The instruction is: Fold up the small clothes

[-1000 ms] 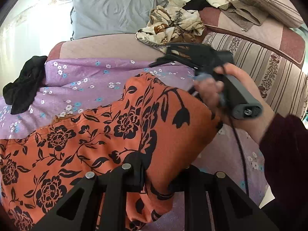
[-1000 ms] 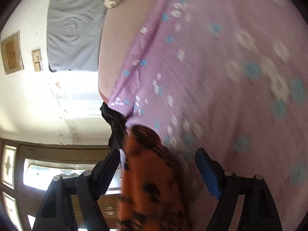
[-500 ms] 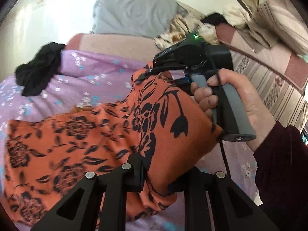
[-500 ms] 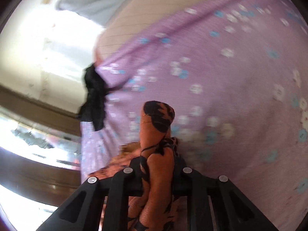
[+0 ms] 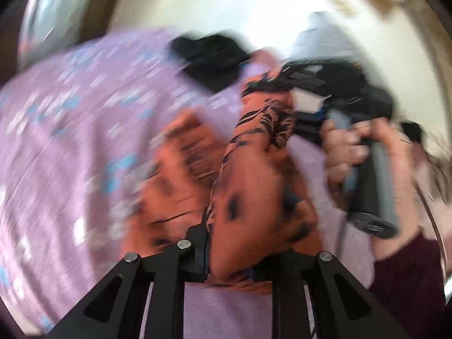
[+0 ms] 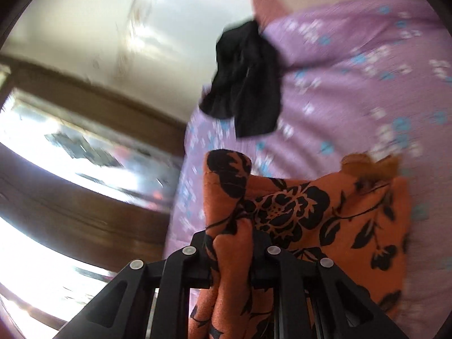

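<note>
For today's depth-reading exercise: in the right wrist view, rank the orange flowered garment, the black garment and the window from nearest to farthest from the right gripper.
1. Orange flowered garment: pinched in the right gripper.
2. Black garment: farther up, at the edge of the purple bedsheet.
3. Window: off to the left, beyond the bed.

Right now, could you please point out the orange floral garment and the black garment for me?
orange floral garment [image 6: 293, 206]: right wrist view, on the large black flower.
black garment [image 6: 248, 79]: right wrist view, on its crumpled middle.
</note>
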`<state>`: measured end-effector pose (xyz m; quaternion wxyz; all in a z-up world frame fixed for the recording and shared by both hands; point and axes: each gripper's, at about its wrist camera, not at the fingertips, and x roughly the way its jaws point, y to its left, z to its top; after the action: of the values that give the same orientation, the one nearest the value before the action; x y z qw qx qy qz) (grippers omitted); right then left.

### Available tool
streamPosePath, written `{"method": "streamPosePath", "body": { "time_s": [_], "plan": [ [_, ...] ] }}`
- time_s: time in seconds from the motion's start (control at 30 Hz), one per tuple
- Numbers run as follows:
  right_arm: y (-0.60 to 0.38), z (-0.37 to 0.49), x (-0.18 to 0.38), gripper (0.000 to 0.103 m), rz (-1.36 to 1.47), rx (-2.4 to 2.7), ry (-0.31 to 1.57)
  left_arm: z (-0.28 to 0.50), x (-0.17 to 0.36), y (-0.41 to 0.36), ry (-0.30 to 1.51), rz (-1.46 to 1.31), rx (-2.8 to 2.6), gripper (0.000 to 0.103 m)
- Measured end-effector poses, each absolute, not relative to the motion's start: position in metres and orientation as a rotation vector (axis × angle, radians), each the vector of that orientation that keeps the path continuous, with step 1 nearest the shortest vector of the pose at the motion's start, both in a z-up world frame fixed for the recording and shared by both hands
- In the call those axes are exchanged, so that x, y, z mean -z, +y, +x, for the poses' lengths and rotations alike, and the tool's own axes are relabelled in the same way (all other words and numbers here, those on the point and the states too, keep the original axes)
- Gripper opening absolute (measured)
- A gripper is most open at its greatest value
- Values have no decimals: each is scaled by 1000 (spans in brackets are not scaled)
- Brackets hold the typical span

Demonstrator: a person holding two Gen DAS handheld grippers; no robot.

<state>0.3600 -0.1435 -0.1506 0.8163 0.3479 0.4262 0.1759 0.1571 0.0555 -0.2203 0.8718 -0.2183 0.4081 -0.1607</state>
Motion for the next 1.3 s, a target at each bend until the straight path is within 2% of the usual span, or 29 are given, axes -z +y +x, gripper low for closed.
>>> {"method": "streamPosePath", "body": {
  "time_s": [0.1,0.17,0.23,0.27,0.53,0.63,0.77,0.93,1.03,1.1,1.17,1.3],
  "plan": [
    [-103,381,192,26,719,-357,1068,172,258,79,1030,-596,290,22],
    [-90,384,214,36,762,-383,1101,171,258,85,1027,-624,301,22],
    [-90,379,219,70,831,-433,1059,168,246,83,988,-568,295,23],
    [-93,373,218,72,889,-481,1020,164,244,82,980,-558,293,24],
    [-135,303,174,73,834,-472,899,155,230,94,980,-556,258,26],
    [-152,265,163,73,758,-406,887,144,217,103,925,-504,207,32],
    [-183,214,167,74,726,-339,862,123,208,113,829,-385,96,34],
    [-211,177,205,74,905,-367,862,98,189,119,668,-223,-17,35],
    [-212,167,235,74,948,-372,887,92,168,106,624,-157,7,50],
    [-215,159,241,74,943,-370,885,100,156,92,602,-127,37,53],
    [-220,158,243,74,941,-369,906,118,151,73,615,-95,77,61],
    [-237,148,223,74,913,-388,831,160,167,50,738,-80,142,61]
  ]
}}
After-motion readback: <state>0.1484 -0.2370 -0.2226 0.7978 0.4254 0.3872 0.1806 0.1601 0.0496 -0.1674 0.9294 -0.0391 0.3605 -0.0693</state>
